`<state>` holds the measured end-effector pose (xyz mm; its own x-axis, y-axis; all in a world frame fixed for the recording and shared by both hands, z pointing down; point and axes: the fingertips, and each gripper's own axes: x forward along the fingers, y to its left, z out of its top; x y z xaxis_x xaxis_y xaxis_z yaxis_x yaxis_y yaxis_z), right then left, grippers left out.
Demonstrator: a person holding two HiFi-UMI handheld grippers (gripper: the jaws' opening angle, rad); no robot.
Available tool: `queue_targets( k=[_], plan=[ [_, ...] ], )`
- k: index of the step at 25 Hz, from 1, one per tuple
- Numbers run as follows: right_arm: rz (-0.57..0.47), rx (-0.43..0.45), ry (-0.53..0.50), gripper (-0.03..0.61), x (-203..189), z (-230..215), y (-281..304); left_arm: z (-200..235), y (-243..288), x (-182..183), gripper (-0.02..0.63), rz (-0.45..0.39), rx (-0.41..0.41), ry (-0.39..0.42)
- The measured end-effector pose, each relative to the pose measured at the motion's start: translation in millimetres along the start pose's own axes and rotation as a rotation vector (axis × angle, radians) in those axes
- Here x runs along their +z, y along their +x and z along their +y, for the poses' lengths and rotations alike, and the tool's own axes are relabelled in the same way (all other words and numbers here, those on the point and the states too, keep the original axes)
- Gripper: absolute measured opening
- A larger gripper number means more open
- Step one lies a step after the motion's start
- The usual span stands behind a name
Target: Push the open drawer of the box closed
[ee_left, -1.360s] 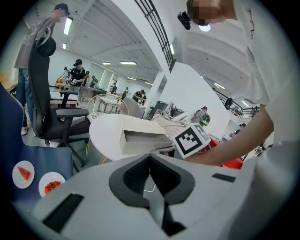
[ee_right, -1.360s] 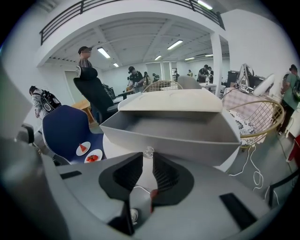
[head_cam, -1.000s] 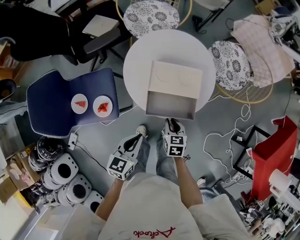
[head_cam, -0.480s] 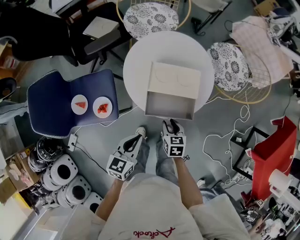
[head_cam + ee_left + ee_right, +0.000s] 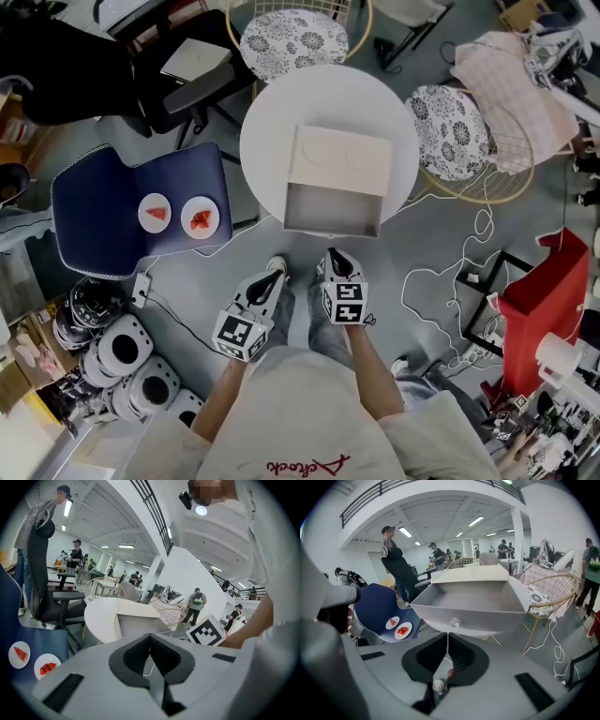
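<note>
Head view first: at the far left, a blue chair [image 5: 94,202] carries two small plates [image 5: 154,214] side by side near the right edge of its seat, each with red food on it.

Next comes the left gripper [image 5: 272,272]. It is held low in front of the person, off the near edge of the round white table [image 5: 272,122] and left of the drawer. The left gripper view shows it clenched, with its jaw tips together and nothing between them.

The box [image 5: 339,159] sits on the table, towards its near edge. Its drawer [image 5: 330,211] is pulled out, open towards the person, and juts past the table's near edge.

The right gripper [image 5: 335,258] points at the drawer front, near it but apart from it. The right gripper view shows the drawer's small clear knob [image 5: 454,621] just above the jaw tips. These jaws are closing, their tips almost together, with nothing between them.

A chair with a patterned cushion [image 5: 448,131] stands at the table's right edge. A white cable [image 5: 441,272] trails over the floor, and a red object [image 5: 539,300] stands at the far right.
</note>
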<state>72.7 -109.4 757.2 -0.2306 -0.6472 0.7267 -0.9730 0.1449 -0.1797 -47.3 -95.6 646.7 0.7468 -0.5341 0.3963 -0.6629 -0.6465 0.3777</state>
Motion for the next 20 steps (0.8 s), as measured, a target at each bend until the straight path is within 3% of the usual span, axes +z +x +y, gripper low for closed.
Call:
queue_targets(
  k=[8,20],
  plan=[
    [-0.067,0.014,-0.002,0.017,29.5,-1.8,-19.6,-9.6,-0.7,20.7,0.012,-0.037,0.0,0.023],
    [-0.284,0.004,-0.067,0.017,146.2,-4.4,-62.3,-21.3,7.9,103.8,0.012,-0.159,-0.011,0.117]
  ],
)
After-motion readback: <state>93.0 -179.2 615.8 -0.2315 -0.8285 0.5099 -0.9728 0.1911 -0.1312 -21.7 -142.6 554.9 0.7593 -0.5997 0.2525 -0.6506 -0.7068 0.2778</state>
